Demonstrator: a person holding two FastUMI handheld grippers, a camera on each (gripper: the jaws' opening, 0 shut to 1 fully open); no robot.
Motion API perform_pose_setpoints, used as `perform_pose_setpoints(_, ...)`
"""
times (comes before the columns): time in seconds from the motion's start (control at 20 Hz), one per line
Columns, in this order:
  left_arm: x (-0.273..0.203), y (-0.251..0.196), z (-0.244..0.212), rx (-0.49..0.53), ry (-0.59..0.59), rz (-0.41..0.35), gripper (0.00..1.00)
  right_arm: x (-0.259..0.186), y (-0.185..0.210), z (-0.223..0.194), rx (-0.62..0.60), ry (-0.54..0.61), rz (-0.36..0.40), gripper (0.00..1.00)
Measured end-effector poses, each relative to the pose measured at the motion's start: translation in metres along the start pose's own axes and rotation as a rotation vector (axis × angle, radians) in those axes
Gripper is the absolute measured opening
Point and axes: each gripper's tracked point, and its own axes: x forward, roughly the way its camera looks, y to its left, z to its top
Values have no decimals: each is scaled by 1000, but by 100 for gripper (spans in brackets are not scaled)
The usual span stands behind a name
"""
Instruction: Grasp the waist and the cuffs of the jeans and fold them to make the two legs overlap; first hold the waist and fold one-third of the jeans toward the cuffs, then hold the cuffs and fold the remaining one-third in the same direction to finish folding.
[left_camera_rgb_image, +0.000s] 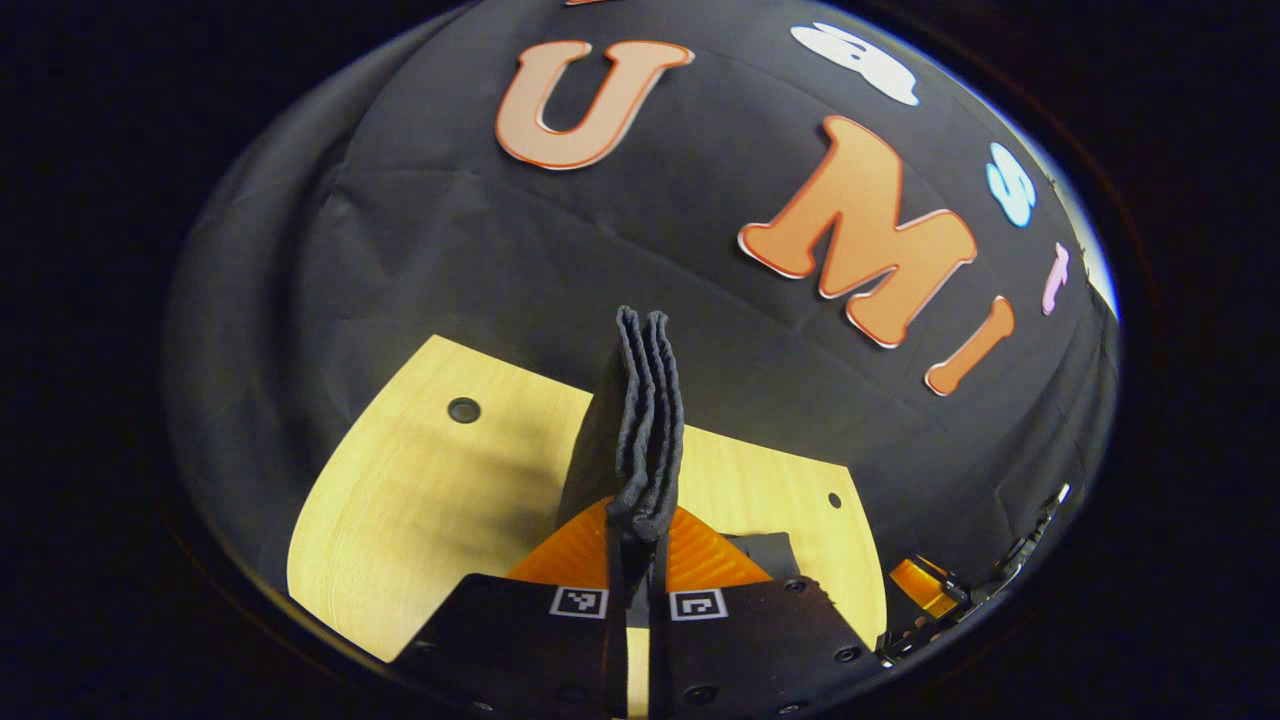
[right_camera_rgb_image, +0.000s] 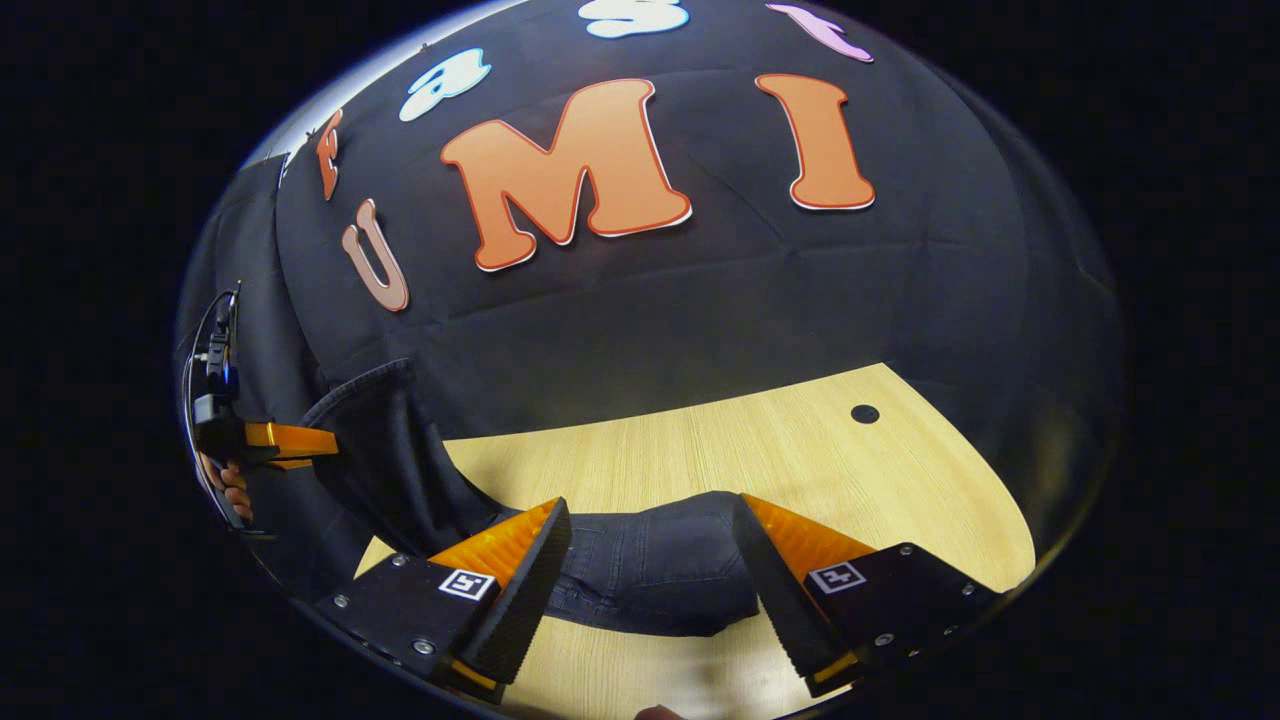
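Both views low over the table, facing the booth wall.

Jeans partly hidden behind right claw.

In the left gripper view, a folded edge of the jeans is standing up at twelve o'clock from the left gripper, over the table. In the right gripper view, the jeans are lying on the table between the right gripper fingers and rising toward nine o'clock.
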Motion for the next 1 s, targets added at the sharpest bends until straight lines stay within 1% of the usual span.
perform_pose_setpoints(0.15,13,-42,-12,41,28,-32,8,2,-13,4,-4,-2,1,98)
perform_pose_setpoints(0.25,24,-84,-26,60,58,-69,8,4,-24,6,-15,-1,0,98)
perform_pose_setpoints(0.3,27,-96,-30,65,66,-76,8,5,-28,7,-18,-6,-1,98)
perform_pose_setpoints(0.4,33,-113,-45,79,85,-88,8,6,-38,13,-34,-23,-10,99)
perform_pose_setpoints(0.6,50,-164,-73,115,125,-115,8,3,-57,30,-87,-82,-39,98)
perform_pose_setpoints(0.7,57,-183,-88,137,154,-131,8,1,-62,39,-99,-111,-47,98)
perform_pose_setpoints(0.9,80,-222,-137,191,245,-159,8,-3,-78,52,-133,-160,-71,99)
perform_pose_setpoints(1.0,88,-233,-157,233,282,-154,8,-4,-85,56,-140,-166,-78,98)
